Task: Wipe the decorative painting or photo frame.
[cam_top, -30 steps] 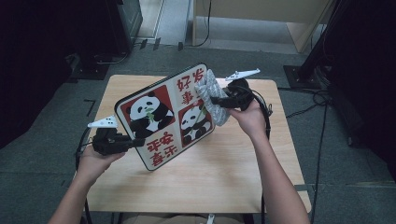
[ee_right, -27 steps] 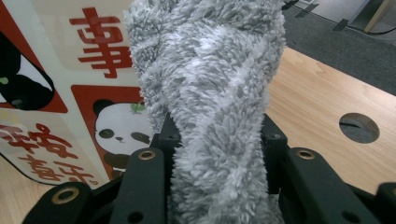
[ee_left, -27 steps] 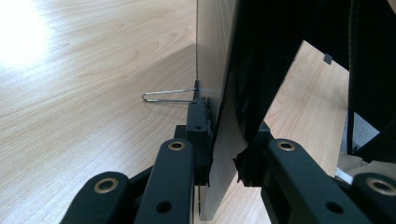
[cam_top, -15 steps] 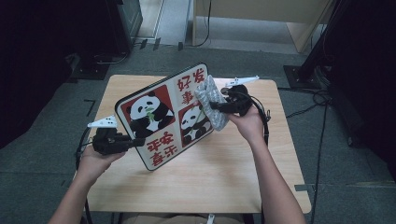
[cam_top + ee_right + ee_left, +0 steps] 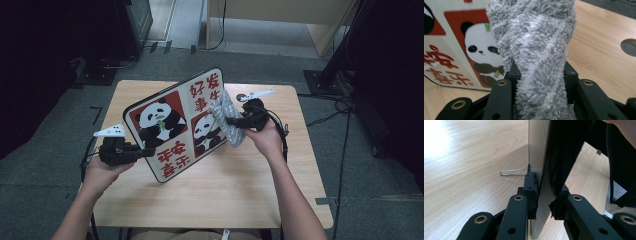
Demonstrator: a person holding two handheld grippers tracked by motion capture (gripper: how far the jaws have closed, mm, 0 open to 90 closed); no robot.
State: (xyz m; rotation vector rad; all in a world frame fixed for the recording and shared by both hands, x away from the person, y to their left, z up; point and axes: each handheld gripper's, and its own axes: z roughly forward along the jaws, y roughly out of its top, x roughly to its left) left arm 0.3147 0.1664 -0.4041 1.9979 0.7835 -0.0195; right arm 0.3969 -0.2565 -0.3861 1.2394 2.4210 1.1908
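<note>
My left claw (image 5: pixel 145 151) clamps the tilted panda board (image 5: pixel 175 125) mid-frame; my right claw (image 5: pixel 231 120) grips a fluffy grey cloth (image 5: pixel 227 122) against it.

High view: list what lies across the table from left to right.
left gripper → panda board → grey fluffy cloth → right gripper → hole in the table

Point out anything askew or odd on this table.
The panda board stands tilted on its lower edge, propped by the left gripper clamping its side, while the right gripper presses a grey cloth against its face.
</note>
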